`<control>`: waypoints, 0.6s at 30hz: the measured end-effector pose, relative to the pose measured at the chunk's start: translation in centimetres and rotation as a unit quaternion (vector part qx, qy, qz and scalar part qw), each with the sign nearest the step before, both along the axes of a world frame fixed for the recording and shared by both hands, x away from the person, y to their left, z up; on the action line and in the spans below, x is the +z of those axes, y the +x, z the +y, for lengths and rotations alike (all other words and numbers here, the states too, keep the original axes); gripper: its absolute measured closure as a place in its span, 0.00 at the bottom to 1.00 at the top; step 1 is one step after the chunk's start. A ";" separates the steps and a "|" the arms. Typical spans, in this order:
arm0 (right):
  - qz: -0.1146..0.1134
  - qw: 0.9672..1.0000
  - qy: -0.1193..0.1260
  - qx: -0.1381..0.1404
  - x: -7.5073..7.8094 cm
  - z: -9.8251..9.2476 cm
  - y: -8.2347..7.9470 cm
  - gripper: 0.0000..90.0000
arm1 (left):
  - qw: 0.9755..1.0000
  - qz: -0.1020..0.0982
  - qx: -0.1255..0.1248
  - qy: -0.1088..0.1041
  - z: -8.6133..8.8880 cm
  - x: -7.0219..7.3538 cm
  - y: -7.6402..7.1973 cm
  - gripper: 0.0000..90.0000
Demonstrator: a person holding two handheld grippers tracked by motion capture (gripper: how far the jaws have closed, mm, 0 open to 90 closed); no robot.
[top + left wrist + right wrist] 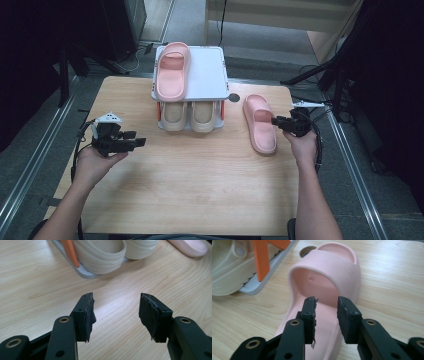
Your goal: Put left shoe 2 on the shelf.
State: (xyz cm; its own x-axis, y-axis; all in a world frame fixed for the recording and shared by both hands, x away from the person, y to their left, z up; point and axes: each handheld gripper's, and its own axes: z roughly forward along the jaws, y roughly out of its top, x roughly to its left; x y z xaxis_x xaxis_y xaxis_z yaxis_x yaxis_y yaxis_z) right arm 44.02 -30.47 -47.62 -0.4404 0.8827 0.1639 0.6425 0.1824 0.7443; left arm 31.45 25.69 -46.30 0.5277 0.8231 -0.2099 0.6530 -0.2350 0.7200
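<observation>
A pink slipper [260,122] lies on the wooden table, right of a small shoe rack [207,75]. Its twin [172,70] rests on the left half of the rack's white top shelf. Two beige slippers [188,116] sit side by side on the lower shelf. My right gripper [277,121] is at the right edge of the table slipper; in the right gripper view its jaws [326,301] stand a little apart just over the pink slipper [329,270] behind its strap, holding nothing. My left gripper [135,142] hovers open [117,297] above bare wood, left of the rack.
The table [200,190] has free room in front of the rack. An orange bracket [262,260] holds the rack's grey base [82,272]. A round hole [233,97] sits in the tabletop beside the rack. Dark stands and cables surround the table.
</observation>
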 end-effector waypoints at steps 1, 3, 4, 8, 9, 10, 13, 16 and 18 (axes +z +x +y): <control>0.000 1.000 0.002 -0.004 -0.1 -0.2 0.1 0.70 | 1.000 -0.001 -0.003 0.001 0.0 0.0 0.0 0.51; 0.003 1.000 -0.002 -0.014 -0.5 -0.6 0.3 0.66 | 1.000 0.000 -0.005 0.001 -0.1 0.0 0.0 0.51; 0.007 1.000 0.000 -0.017 -0.7 -0.7 0.4 0.66 | 1.000 0.000 -0.004 0.002 -0.1 0.0 0.1 0.51; 0.024 0.999 0.009 -0.028 -1.7 -1.3 1.0 0.66 | 1.000 0.003 -0.005 0.003 -0.2 -0.1 0.1 0.51; 0.028 0.999 0.009 -0.031 -1.9 -1.3 1.1 0.66 | 1.000 0.002 -0.004 0.003 -0.2 -0.2 0.0 0.51; 0.030 0.999 0.010 -0.033 -2.0 -1.4 1.2 0.66 | 1.000 0.002 -0.003 0.003 -0.2 -0.2 0.0 0.51; 0.034 0.999 0.012 -0.034 -2.4 -1.3 1.5 0.66 | 1.000 0.003 -0.004 0.004 -0.1 -0.2 -0.2 0.51; 0.036 0.999 0.016 -0.034 -2.6 -1.1 1.9 0.66 | 1.000 0.007 -0.003 0.002 -0.1 -0.4 -0.3 0.51; 0.039 0.999 0.017 -0.033 -2.7 -1.0 2.1 0.66 | 1.000 0.009 -0.006 0.003 -0.2 -0.5 -0.4 0.51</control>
State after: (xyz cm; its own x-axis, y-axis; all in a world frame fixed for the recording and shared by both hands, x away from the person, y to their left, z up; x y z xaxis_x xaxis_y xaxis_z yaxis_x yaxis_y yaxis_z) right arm 46.09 -31.44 -50.31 -0.3669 0.9024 0.2262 0.7080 0.1131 0.6971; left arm 31.02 25.51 -46.79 0.5342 0.8177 -0.2147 0.6628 -0.2474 0.7068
